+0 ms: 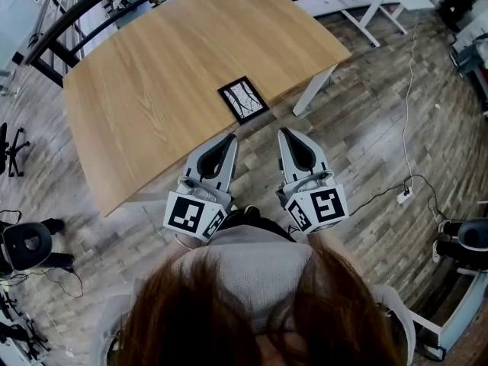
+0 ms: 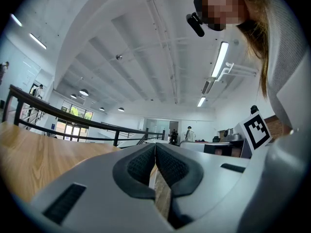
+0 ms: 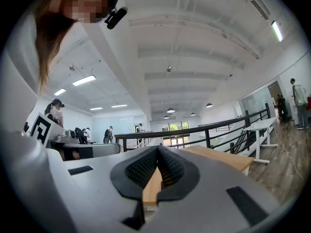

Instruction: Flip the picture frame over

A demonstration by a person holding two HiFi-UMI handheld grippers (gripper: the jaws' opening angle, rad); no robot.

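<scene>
A small black picture frame [image 1: 243, 99] with a branch drawing lies face up near the front edge of the wooden table [image 1: 152, 75]. My left gripper [image 1: 232, 138] hangs just short of that edge, a little below and left of the frame, with its jaws shut and empty. My right gripper [image 1: 284, 133] is held beside it, below and right of the frame, also shut on nothing. In the left gripper view the gripper [image 2: 155, 147] shows its dark pads meeting at the tips. The right gripper [image 3: 157, 152] shows the same in its own view. Neither gripper touches the frame.
White table legs [image 1: 314, 90] stand below the table's right corner. A cable and a power strip [image 1: 404, 196] lie on the wood-look floor at right. A black railing [image 1: 69, 21] runs behind the table. Office chairs [image 1: 27, 242] stand at the left.
</scene>
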